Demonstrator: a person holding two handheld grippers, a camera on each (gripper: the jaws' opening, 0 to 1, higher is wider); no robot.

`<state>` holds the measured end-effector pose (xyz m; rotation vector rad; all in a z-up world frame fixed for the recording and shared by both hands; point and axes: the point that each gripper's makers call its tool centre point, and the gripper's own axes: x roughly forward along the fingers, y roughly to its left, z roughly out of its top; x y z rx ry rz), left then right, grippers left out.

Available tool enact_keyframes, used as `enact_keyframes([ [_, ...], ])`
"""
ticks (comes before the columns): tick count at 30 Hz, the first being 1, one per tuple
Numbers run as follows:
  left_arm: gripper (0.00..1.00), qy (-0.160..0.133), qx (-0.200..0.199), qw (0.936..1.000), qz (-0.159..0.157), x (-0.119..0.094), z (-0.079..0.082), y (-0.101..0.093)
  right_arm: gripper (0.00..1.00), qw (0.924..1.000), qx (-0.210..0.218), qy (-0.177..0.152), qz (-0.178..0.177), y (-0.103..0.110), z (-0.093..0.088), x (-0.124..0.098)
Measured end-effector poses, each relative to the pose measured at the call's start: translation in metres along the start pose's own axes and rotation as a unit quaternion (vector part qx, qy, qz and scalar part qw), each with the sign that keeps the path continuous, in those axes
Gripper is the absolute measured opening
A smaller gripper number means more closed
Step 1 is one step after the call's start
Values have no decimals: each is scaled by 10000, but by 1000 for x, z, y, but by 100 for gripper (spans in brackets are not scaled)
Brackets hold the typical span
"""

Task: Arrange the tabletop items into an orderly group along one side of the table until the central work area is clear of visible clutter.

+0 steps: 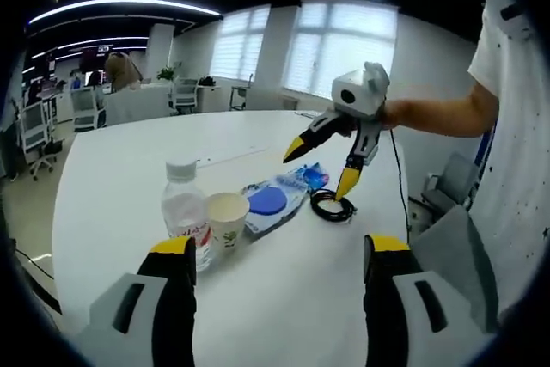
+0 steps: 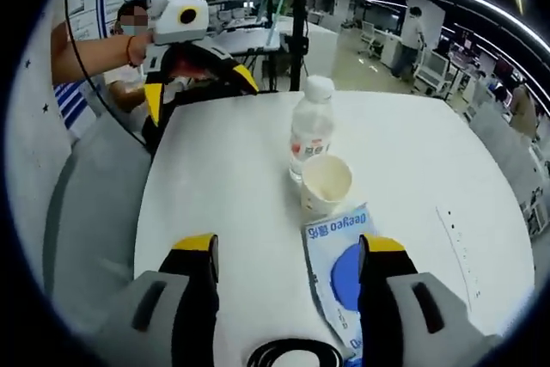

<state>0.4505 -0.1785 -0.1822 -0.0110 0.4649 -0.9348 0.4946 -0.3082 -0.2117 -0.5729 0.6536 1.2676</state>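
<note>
The blue and white packet (image 2: 339, 277) is showing the word "Deeyeo" upside down in the right gripper view. The bottle (image 2: 310, 139) is wearing a red label too small to read.

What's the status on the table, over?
Left hand-held gripper open, empty. Right hand-held gripper open above black coiled cable. Clear plastic bottle, paper cup, blue-white packet grouped. Nothing blocking.
</note>
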Motion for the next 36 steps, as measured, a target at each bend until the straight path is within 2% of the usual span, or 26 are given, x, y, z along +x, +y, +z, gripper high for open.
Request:
enact_keyframes([
  [11,86,86,58,9999,-91,4,5,-16,65,9978,447,-242,-428,3,-19,-37],
  [18,88,164,131,9997,-149,12,5,-25,65,9937,770,-380,-717,7,-39,-62],
  [23,90,194,127,9996,-148,14,7,-31,66,9877,1103,-594,-940,9,-52,-82],
  [36,96,276,161,9995,-78,17,9,-42,68,9742,1565,-764,-1436,15,-99,-130],
])
